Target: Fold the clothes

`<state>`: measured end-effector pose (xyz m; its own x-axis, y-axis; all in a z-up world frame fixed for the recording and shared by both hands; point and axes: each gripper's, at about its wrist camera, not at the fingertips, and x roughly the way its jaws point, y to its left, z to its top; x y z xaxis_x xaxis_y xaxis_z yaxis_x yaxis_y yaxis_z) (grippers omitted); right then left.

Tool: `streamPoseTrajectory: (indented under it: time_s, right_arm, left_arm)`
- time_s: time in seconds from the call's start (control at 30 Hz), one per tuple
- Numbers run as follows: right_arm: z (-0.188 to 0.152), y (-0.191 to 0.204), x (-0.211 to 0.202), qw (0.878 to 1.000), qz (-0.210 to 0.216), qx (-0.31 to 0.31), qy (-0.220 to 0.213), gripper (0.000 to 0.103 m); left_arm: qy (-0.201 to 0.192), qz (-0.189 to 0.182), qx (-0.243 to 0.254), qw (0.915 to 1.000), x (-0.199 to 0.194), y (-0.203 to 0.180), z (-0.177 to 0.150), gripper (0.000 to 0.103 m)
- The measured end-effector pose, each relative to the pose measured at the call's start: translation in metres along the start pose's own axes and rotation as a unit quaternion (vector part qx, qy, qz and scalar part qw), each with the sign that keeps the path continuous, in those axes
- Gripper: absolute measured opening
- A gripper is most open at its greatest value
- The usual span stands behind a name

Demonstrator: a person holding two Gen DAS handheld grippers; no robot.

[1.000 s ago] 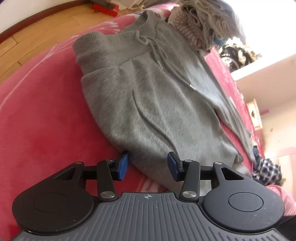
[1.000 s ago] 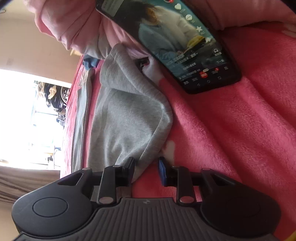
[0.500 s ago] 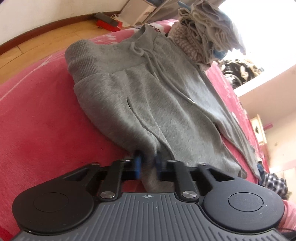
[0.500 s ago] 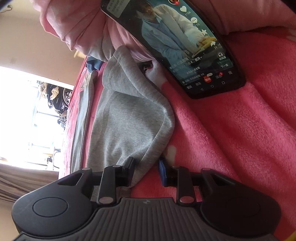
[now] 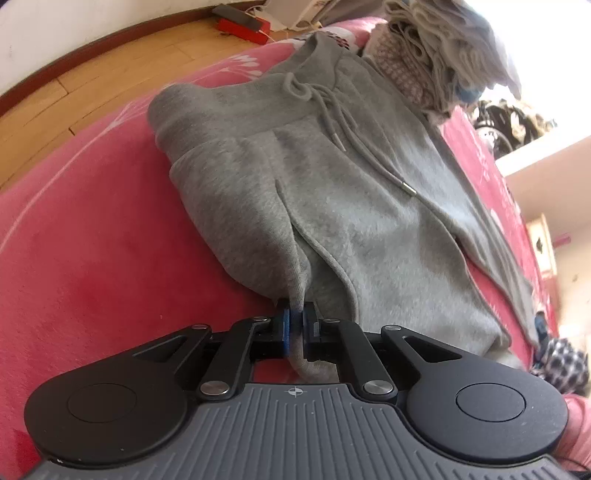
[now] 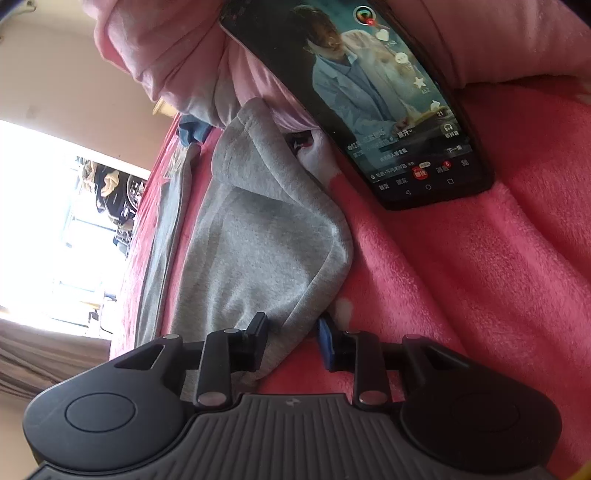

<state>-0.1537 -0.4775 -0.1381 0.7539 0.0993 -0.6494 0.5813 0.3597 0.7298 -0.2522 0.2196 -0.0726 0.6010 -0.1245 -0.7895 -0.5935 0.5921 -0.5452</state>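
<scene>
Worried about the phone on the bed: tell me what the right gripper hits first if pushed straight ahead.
Probably the grey garment first: its folded edge already lies between the right gripper fingers. The phone lies further on and off to the right; depth is unclear.

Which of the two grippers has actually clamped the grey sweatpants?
The left gripper: its blue pads pinch a fold of the grey sweatpants. The right gripper stands open around a hem.

A black phone point(image 6: 388, 107) with its screen lit lies on the pink fleece blanket point(image 6: 498, 258), beyond the right tongs and up to their right. Far ahead of the left tongs a red box point(image 5: 242, 26) sits on the wooden floor point(image 5: 92, 88), and a checked cloth point(image 5: 561, 362) lies off to their right.
</scene>
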Motion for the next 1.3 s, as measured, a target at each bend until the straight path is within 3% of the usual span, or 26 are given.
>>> streamPoseTrajectory:
  time_s: [0.2, 0.23, 0.3, 0.33, 0.63, 0.73, 0.83, 1.0, 1.1, 1.13, 1.17, 1.3]
  right_arm:
    - [0.000, 0.001, 0.005, 1.000, 0.006, 0.008, -0.019, 0.037]
    - [0.000, 0.004, 0.005, 1.000, 0.003, -0.002, -0.023, 0.036]
    - [0.000, 0.010, 0.004, 0.999, -0.009, -0.027, -0.035, 0.024]
    - [0.000, 0.013, 0.001, 0.998, -0.016, -0.042, -0.041, 0.011]
    - [0.005, 0.036, -0.021, 0.988, -0.060, -0.113, -0.092, 0.009]
    - [0.006, 0.029, -0.018, 0.993, -0.049, -0.074, -0.083, 0.014]
    - [0.006, 0.015, -0.014, 0.998, -0.024, -0.028, -0.051, 0.034]
    - [-0.006, 0.009, -0.004, 0.999, -0.025, -0.024, 0.000, 0.039]
    - [-0.013, 0.010, 0.001, 0.999, -0.016, -0.039, 0.013, 0.036]
    - [-0.014, 0.012, 0.001, 0.999, -0.010, -0.049, 0.011, 0.021]
    - [-0.014, 0.013, 0.001, 0.999, -0.009, -0.049, 0.009, 0.012]
    - [-0.012, 0.008, 0.004, 0.999, -0.009, -0.028, 0.011, 0.015]
  left_arm:
    - [-0.010, -0.018, -0.038, 0.9991, -0.001, 0.013, 0.003, 0.022]
    - [-0.012, -0.018, -0.041, 0.9989, 0.000, 0.013, 0.002, 0.022]
    - [-0.015, -0.017, -0.045, 0.9987, 0.002, 0.014, 0.002, 0.022]
    - [-0.016, -0.015, -0.045, 0.9988, 0.002, 0.013, 0.001, 0.022]
    - [-0.024, 0.004, -0.019, 0.9995, 0.003, 0.006, 0.001, 0.022]
    - [-0.023, 0.007, -0.016, 0.9996, 0.004, 0.005, 0.003, 0.022]
    - [-0.022, 0.007, -0.014, 0.9996, 0.004, 0.005, 0.003, 0.022]
    - [-0.020, -0.002, -0.021, 0.9996, 0.004, 0.008, 0.004, 0.022]
    - [-0.020, -0.007, -0.029, 0.9994, 0.005, 0.010, 0.004, 0.023]
    - [-0.020, -0.009, -0.031, 0.9993, 0.006, 0.011, 0.004, 0.024]
    - [-0.021, -0.011, -0.033, 0.9992, 0.006, 0.011, 0.004, 0.025]
    - [-0.023, -0.024, -0.043, 0.9985, 0.008, 0.014, 0.003, 0.034]
